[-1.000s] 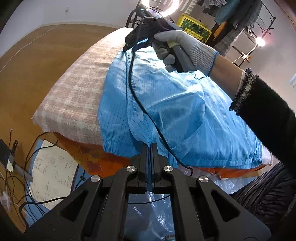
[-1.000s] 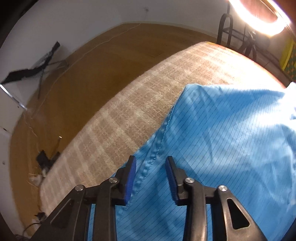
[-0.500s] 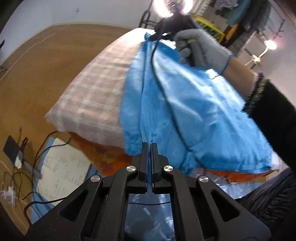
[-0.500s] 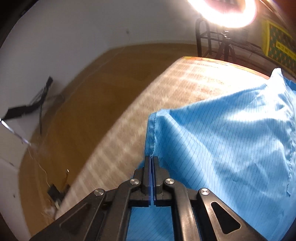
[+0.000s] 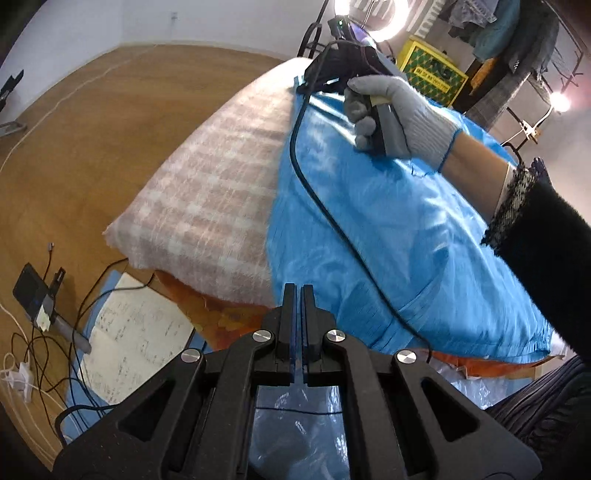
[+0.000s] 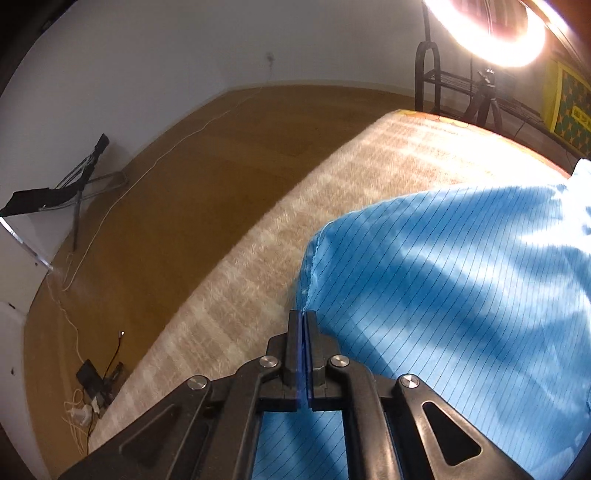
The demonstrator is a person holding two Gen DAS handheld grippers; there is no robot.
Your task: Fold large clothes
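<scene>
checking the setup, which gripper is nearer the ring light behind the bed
Right. The right gripper, pinching the blue garment at its far edge, sits just below the ring light. The left gripper is at the bed's near edge, the whole plaid blanket away.

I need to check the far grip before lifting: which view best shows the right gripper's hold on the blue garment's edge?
The right wrist view: the right gripper has its fingers shut on the blue garment at its seamed edge, seen close up. The left wrist view shows that gripper from outside, in a gloved hand at the garment's far end, with the pinch itself hidden.
</scene>
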